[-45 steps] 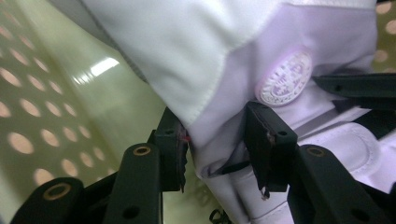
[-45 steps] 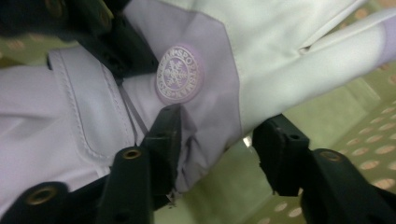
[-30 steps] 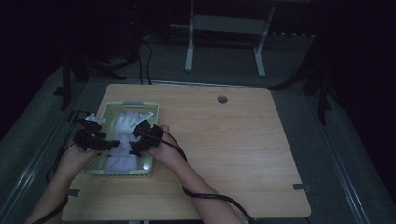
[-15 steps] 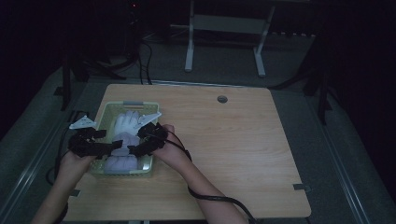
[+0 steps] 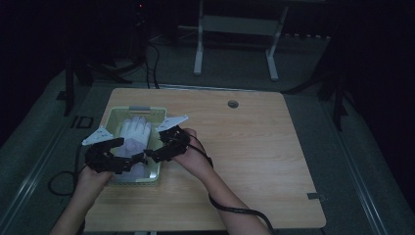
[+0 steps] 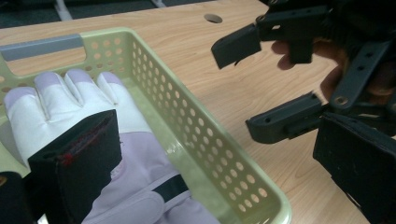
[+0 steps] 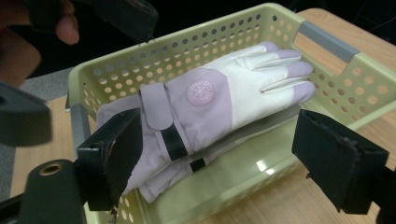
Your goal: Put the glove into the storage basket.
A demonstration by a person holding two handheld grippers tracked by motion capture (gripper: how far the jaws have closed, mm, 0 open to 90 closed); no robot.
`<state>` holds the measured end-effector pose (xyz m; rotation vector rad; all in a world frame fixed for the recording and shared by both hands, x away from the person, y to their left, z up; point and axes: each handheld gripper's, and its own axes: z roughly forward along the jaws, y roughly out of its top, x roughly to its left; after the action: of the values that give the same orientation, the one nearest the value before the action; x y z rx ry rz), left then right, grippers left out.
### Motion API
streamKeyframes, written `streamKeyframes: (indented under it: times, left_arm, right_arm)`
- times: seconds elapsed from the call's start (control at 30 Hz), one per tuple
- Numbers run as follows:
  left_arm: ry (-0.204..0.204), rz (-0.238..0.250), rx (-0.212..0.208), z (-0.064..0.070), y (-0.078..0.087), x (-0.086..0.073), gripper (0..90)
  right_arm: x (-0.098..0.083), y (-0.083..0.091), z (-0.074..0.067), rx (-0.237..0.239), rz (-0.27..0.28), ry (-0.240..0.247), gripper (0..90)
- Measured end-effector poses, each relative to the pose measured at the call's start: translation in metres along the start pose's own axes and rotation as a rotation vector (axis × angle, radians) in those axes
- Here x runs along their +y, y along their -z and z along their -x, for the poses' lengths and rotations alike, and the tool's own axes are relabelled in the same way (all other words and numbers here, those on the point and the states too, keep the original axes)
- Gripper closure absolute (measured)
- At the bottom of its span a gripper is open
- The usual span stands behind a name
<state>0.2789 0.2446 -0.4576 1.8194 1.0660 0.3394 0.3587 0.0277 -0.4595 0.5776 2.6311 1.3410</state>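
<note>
- Glove (image 7: 210, 105): white and lilac, flat inside the green basket (image 5: 155, 142), apparently stacked on a second one.
- Left gripper (image 5: 113, 155), right gripper (image 5: 161, 144): jaws just opened wide, empty, flanking the basket.
- Step: release done; next, withdraw clear.

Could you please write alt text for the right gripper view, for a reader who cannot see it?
A white and lilac glove lies flat in a pale green perforated basket on a wooden table. The right gripper has its black jaws open in the foreground, holding nothing.
</note>
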Motion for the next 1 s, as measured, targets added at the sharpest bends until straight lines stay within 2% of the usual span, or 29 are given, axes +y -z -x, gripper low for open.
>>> streamKeyframes:
  times: [0.07,0.3,0.4,0.5,0.7,0.87,1.0]
  left_arm:
    - [-0.005,-0.013,-0.032,0.005,-0.004,0.0,0.0]
    - [-0.063,-0.008,-0.035,0.029,-0.017,-0.003,0.0]
    - [-0.055,0.015,-0.053,0.034,-0.02,-0.003,0.0]
    - [-0.057,0.019,-0.122,0.043,-0.028,-0.005,0.1]
    - [-0.082,0.006,-0.134,0.059,-0.041,-0.01,0.1]
    - [-0.098,0.023,-0.163,0.068,-0.047,-0.01,0.1]
    - [-0.136,-0.011,-0.176,0.081,-0.055,-0.012,0.1]
  right_arm:
    - [-0.003,0.005,0.002,0.008,0.005,-0.002,15.9]
    - [-0.016,0.025,0.009,0.002,0.014,-0.009,15.9]
    - [-0.019,0.031,0.011,0.002,0.016,-0.019,15.9]
    - [-0.027,0.039,0.015,0.0,0.026,-0.038,15.9]
    - [-0.043,0.053,0.021,-0.02,0.021,-0.037,15.9]
    - [-0.058,0.064,0.028,-0.04,0.018,-0.049,15.9]
    - [-0.073,0.071,0.033,-0.055,0.002,-0.051,16.0]
